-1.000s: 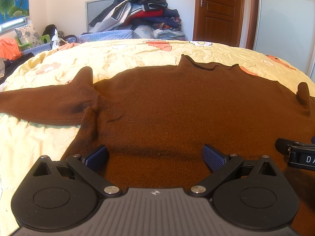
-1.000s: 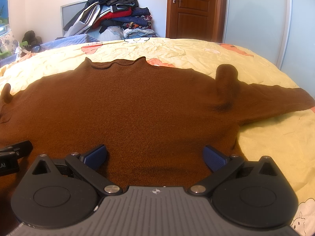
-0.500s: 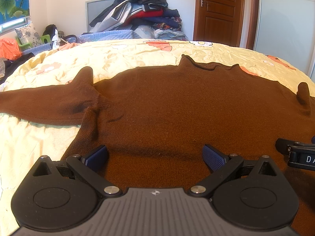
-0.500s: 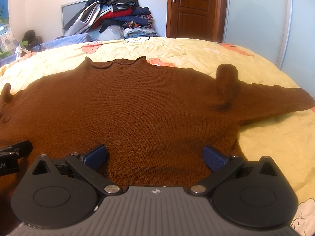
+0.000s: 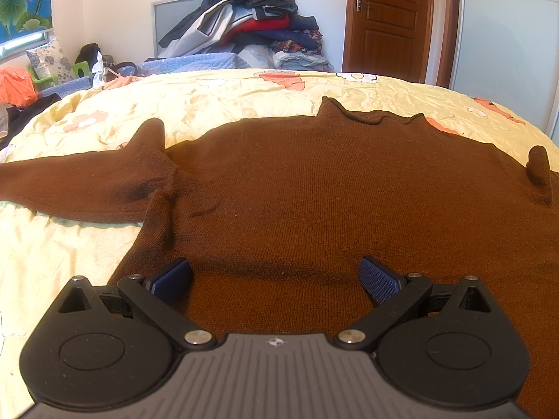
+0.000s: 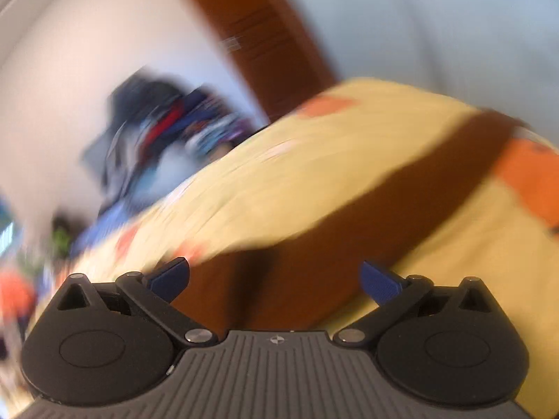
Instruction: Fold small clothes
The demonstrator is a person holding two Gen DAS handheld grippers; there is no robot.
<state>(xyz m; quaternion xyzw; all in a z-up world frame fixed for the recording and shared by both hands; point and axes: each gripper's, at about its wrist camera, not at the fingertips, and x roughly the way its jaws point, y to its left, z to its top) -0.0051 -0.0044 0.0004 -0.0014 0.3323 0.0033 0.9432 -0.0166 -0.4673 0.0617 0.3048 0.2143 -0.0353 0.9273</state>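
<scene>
A brown knit sweater point(image 5: 332, 188) lies flat on the yellow bedspread point(image 5: 227, 94), collar away from me, its left sleeve point(image 5: 70, 185) stretched out to the left. My left gripper point(image 5: 276, 279) is open and empty just above the sweater's lower hem. The right wrist view is blurred and tilted. There my right gripper point(image 6: 274, 279) is open and empty over the sweater's right sleeve point(image 6: 401, 188), which runs up to the right across the bedspread point(image 6: 314, 146).
A pile of clothes point(image 5: 251, 24) is heaped against the far wall behind the bed. A wooden door point(image 5: 387, 17) stands at the back right. Pillows and clutter point(image 5: 45, 66) lie at the far left.
My right gripper has swung quickly to the right and tilted, now facing the right sleeve instead of the sweater body; it has left the left wrist view. The left gripper has not moved.
</scene>
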